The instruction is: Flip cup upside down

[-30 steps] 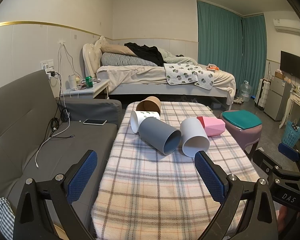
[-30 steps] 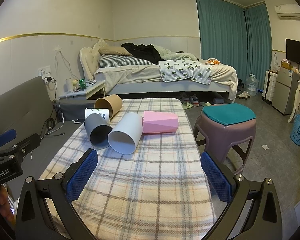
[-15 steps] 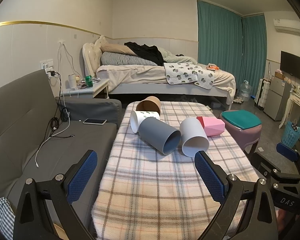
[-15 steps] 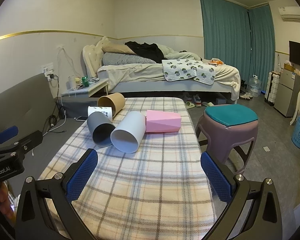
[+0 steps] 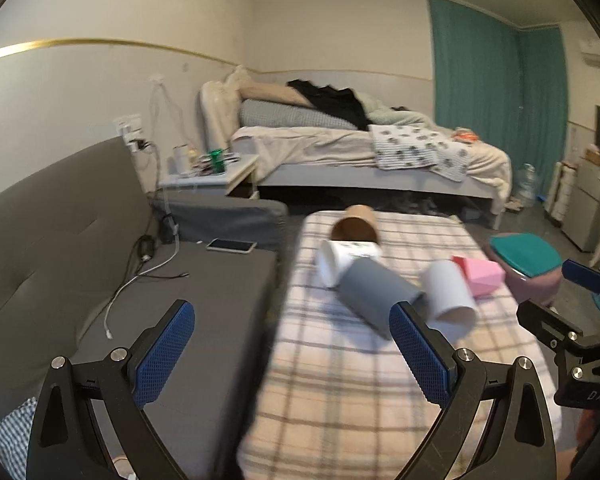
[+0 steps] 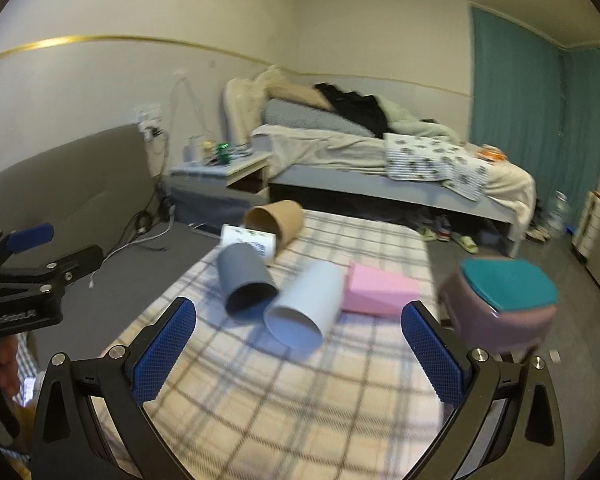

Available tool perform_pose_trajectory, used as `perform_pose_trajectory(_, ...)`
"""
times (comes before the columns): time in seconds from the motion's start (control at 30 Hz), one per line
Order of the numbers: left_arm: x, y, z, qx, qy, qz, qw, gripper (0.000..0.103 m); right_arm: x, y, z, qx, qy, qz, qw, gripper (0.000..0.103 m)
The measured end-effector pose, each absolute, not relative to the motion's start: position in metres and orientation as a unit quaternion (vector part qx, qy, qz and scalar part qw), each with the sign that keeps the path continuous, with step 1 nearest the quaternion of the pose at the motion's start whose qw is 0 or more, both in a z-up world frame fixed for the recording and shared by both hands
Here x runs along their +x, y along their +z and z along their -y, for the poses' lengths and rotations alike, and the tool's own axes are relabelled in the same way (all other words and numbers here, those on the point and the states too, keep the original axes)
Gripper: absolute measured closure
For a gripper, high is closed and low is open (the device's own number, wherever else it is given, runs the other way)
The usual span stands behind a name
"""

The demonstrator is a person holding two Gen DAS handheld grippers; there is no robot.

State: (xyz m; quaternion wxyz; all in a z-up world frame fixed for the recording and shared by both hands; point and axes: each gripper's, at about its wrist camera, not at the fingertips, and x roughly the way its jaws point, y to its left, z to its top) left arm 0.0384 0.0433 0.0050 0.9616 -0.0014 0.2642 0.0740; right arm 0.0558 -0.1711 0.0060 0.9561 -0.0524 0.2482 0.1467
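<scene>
Approach step: both the left gripper (image 5: 292,352) and right gripper (image 6: 299,354) gape wide, empty; next, one must grasp a cup (image 6: 303,310).

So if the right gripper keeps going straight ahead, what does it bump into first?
Probably the light blue-white cup lying on its side on the checked table, just ahead of the open right gripper. The grey cup lies beside it; depth is uncertain.
</scene>
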Motion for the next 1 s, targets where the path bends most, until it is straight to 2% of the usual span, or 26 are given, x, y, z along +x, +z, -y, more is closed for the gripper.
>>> perform_pose_trajectory(0.13, 0.058, -0.006, -0.065, -0.016, 0.103, -0.286, 0.953, 0.002, 0.097, 0.008, 0.139, -0.089, 0.195, -0.288, 0.933, 0.000)
perform_pose_trajectory(0.37, 0.085, -0.038, -0.090, -0.026, 0.123, -0.323, 0.938, 0.002, 0.173, -0.028, 0.079, -0.149, 0.220, -0.373, 0.889, 0.000)
perform_pose_trajectory(0.5, 0.098, -0.050, -0.103, -0.057, 0.121, -0.332, 0.934, 0.002, 0.208, -0.053, 0.061, -0.165, 0.210, -0.414, 0.870, 0.008)
perform_pose_trajectory(0.73, 0.108, -0.063, -0.106, -0.074, 0.109, -0.337, 0.932, 0.002, 0.242, -0.084, 0.040, -0.194, 0.200, -0.464, 0.841, 0.013)
perform_pose_trajectory(0.83, 0.108, -0.066, -0.108, -0.076, 0.108, -0.340, 0.931, 0.002, 0.249, -0.096, 0.034, -0.207, 0.190, -0.482, 0.830, 0.021)
perform_pose_trajectory(0.87, 0.108, -0.066, -0.109, -0.076, 0.108, -0.342, 0.930, 0.002, 0.252, -0.099, 0.034, -0.206, 0.186, -0.487, 0.828, 0.027)
perform_pose_trajectory(1.0, 0.107, -0.061, -0.112, -0.079, 0.121, -0.339, 0.930, 0.002, 0.250, -0.099, 0.034, -0.194, 0.166, -0.485, 0.836, 0.029)
